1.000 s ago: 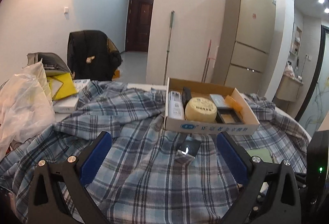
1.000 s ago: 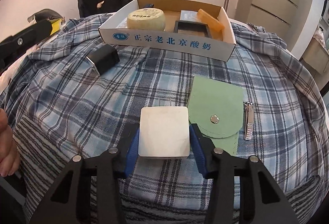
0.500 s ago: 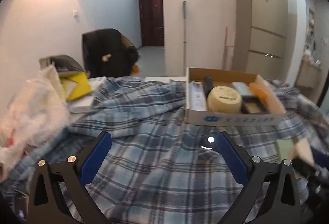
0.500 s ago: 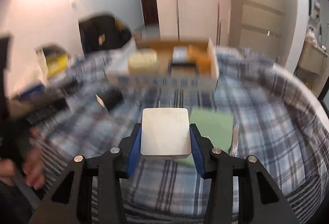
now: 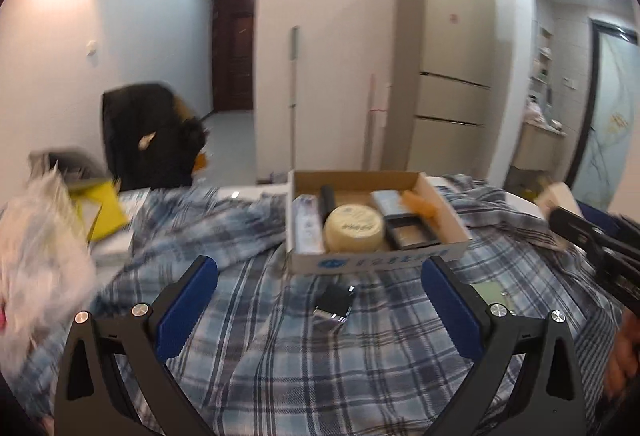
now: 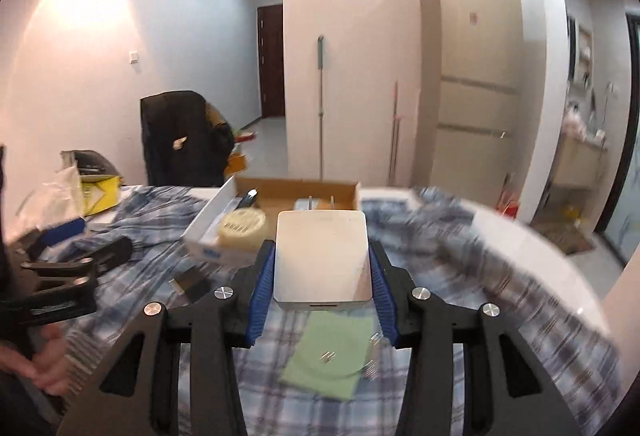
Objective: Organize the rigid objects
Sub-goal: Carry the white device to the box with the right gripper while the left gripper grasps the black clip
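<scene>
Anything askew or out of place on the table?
Yes. A small black block lies tipped on the plaid cloth in front of the cardboard box, not packed inside. A green pouch also lies loose. The cloth is rumpled. Nothing looks spilled or broken.

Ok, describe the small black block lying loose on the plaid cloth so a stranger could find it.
Start at the open cardboard box on the blue plaid cloth. Just in front of its printed front wall lies a small black block, alone. Unlike the flat green pouch, it is dark, chunky, shiny-edged.
</scene>
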### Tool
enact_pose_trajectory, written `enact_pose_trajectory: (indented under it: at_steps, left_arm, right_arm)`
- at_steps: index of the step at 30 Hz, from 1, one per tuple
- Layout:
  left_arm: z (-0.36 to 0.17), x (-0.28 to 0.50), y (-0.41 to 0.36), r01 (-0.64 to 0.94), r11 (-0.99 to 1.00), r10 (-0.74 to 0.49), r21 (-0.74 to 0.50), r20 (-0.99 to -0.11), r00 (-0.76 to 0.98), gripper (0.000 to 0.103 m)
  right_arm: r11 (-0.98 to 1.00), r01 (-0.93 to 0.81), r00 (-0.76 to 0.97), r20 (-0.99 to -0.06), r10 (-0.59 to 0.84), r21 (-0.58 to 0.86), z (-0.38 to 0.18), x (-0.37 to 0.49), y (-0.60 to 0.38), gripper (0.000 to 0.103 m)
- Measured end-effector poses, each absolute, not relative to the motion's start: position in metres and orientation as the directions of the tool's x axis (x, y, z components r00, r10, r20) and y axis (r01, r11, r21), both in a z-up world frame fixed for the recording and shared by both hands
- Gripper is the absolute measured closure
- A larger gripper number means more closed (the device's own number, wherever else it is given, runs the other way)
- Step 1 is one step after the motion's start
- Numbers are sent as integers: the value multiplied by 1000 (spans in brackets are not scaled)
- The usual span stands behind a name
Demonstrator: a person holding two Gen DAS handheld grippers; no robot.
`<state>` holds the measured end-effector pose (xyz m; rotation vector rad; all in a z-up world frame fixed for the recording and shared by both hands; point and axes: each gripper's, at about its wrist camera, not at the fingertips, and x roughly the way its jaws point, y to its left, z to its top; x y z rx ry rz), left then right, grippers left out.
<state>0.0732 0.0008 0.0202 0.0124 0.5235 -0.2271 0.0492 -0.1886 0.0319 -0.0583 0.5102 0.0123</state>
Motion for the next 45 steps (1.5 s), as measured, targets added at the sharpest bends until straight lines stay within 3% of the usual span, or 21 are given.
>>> enact_pose_trajectory:
  at_steps: [8, 15, 19, 22, 32, 34, 36, 45]
  left_arm:
    - [33, 106, -9, 320, 944, -316, -87, -522, 792, 0]
    - [-7, 140, -3, 350, 921, -381, -172, -593, 710, 37]
    - [-40, 149, -7, 394, 895, -428, -211, -657, 620, 47]
    - [-51, 152, -16, 367, 922, -343, -125, -706, 620, 48]
    - [-75, 164, -21, 385, 915, -328, -124, -784, 527, 55]
    - [-81, 167, -23, 381, 916, -319, -123, -800, 509, 67]
    - [-83, 169, -24, 377, 919, -311, -120, -808, 500, 71]
    - [-48, 146, -12, 350, 930, -322, -113, -710, 626, 71]
  right_arm:
    - [1000, 16, 869, -494, -22, -17, 6, 66, -202, 59]
    - [999, 25, 817, -577, 6, 46, -20, 76, -224, 59]
    - [996, 31, 803, -595, 23, 81, -23, 78, -234, 59]
    - [997, 12, 793, -608, 36, 76, -26, 78, -229, 59]
    - [998, -29, 779, -624, 61, 61, -27, 77, -222, 59]
    - [996, -41, 769, -634, 81, 77, -29, 79, -223, 59]
    - [993, -60, 762, -638, 111, 101, -29, 79, -224, 59]
    - [992, -25, 758, -644, 100, 124, -33, 82, -231, 59]
